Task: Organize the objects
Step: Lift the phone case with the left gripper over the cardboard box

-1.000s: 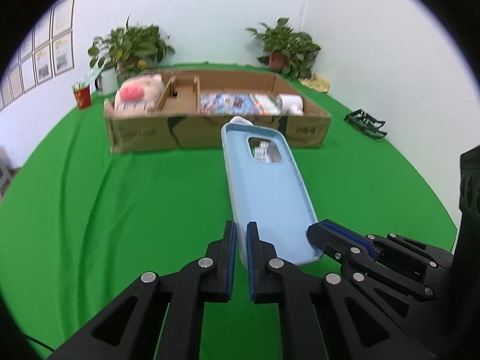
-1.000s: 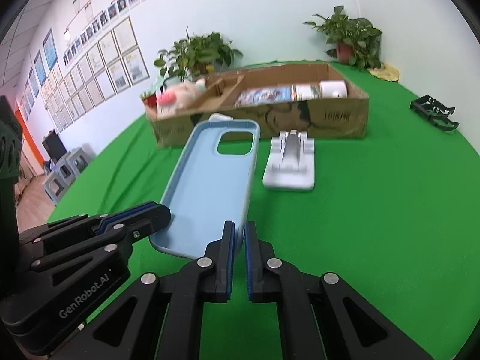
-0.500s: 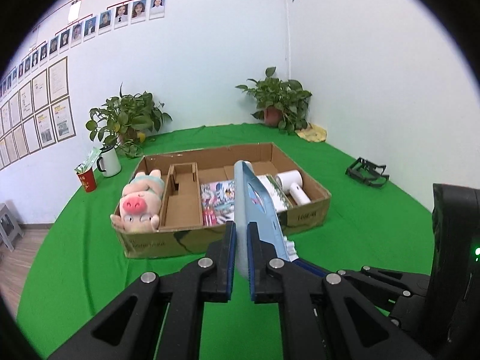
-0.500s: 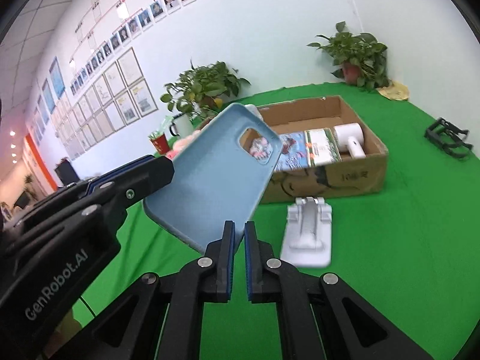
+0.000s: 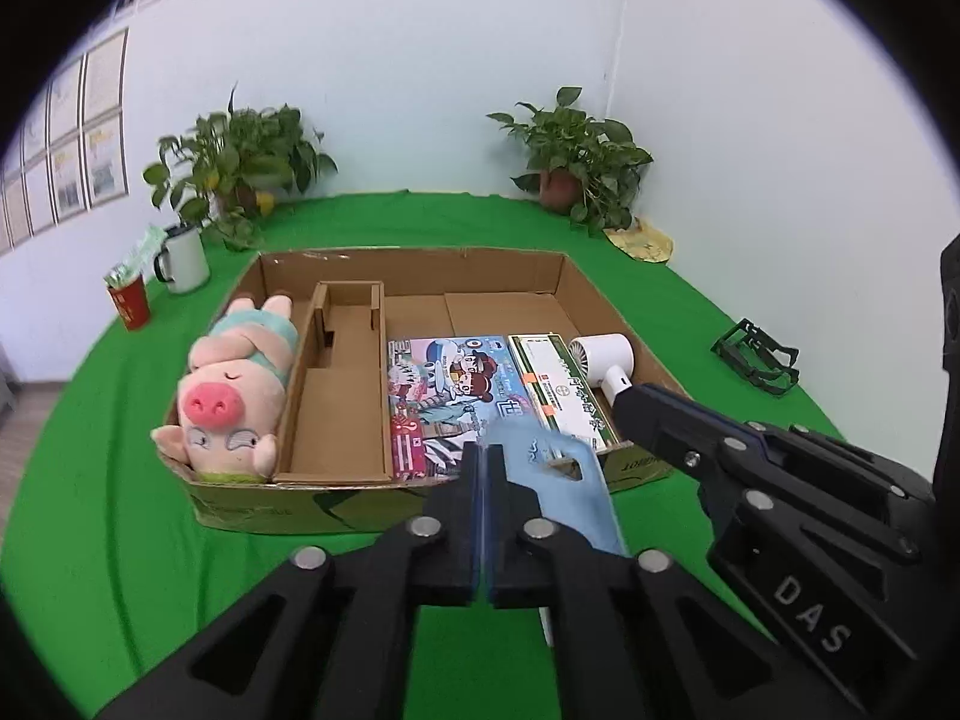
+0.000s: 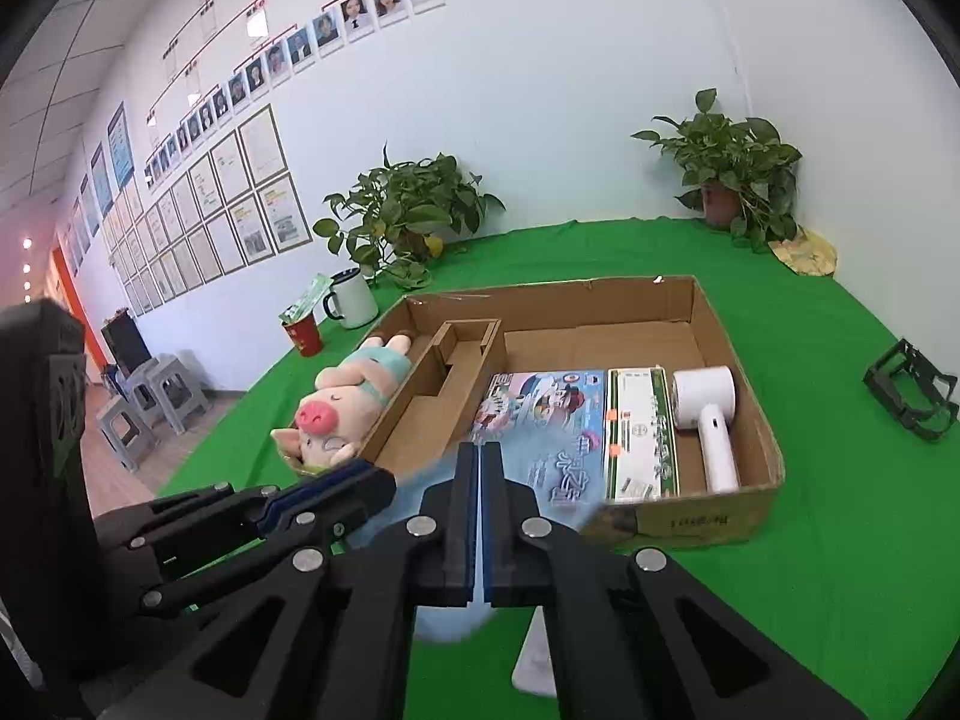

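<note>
Two grippers, left (image 5: 483, 450) and right (image 6: 480, 450), clamp one blue case (image 5: 564, 480) just before one box (image 5: 420, 501) holding one pig (image 5: 231, 390), one book (image 5: 447, 390), one carton (image 5: 561, 390), one fan (image 5: 606, 360); two plants (image 5: 240, 150) stand beyond.

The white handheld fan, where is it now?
The white handheld fan lies in the cardboard box's right compartment, at its right wall, beside the green-and-white carton.
</note>
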